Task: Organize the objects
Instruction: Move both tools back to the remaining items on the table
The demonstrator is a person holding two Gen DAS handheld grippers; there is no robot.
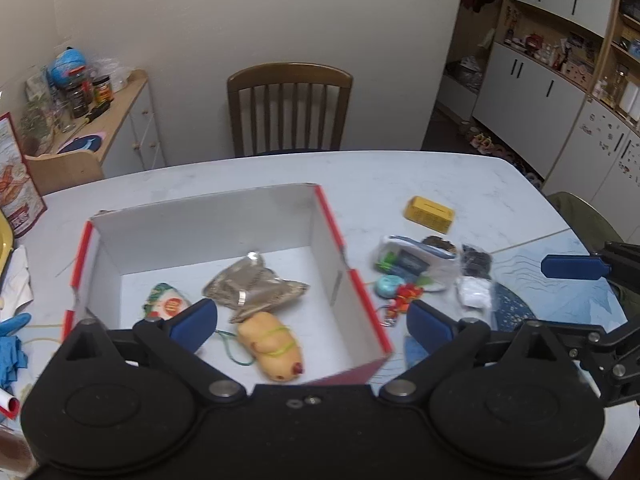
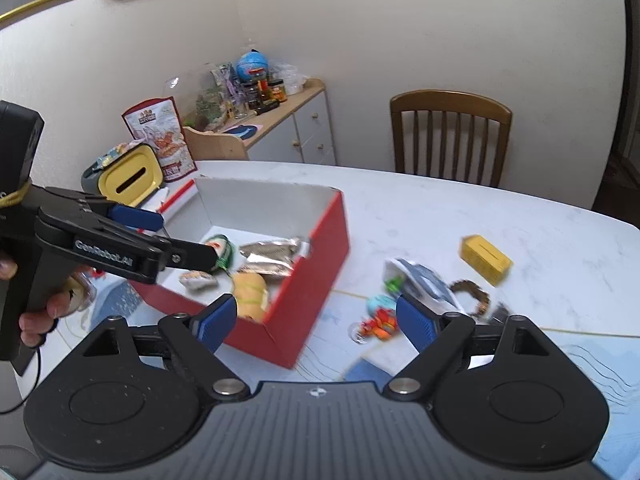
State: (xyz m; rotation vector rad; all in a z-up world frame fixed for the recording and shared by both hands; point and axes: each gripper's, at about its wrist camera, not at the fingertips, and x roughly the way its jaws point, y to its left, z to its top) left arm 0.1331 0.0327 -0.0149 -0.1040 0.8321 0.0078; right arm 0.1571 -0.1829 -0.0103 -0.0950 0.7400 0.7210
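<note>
Your left gripper point(image 1: 312, 322) hangs over the near end of the red box point(image 1: 362, 300), its jaws spread wide and holding nothing; your right gripper point(image 2: 316, 322) sits just off the box's near right corner, jaws likewise spread and empty. Inside the box lie a tan toy wrapped in green string point(image 1: 272, 346) against the near wall, a crumpled silver foil packet point(image 1: 252, 284) just behind it, and a small round green-and-white packet point(image 1: 166, 304) toward the left wall. Outside the box, to its right on the white table point(image 1: 400, 176), a loose cluster waits: a teal round item point(image 1: 389, 285) and a red-orange charm point(image 1: 406, 296) nearest the box wall, a clear pouch with dark contents point(image 1: 416, 258) just beyond them, a dark bracelet point(image 2: 472, 294) past that, and a yellow block point(image 1: 429, 214) farther back. From the right wrist camera your hand point(image 2: 40, 316) is visible on the left gripper's handle.
</note>
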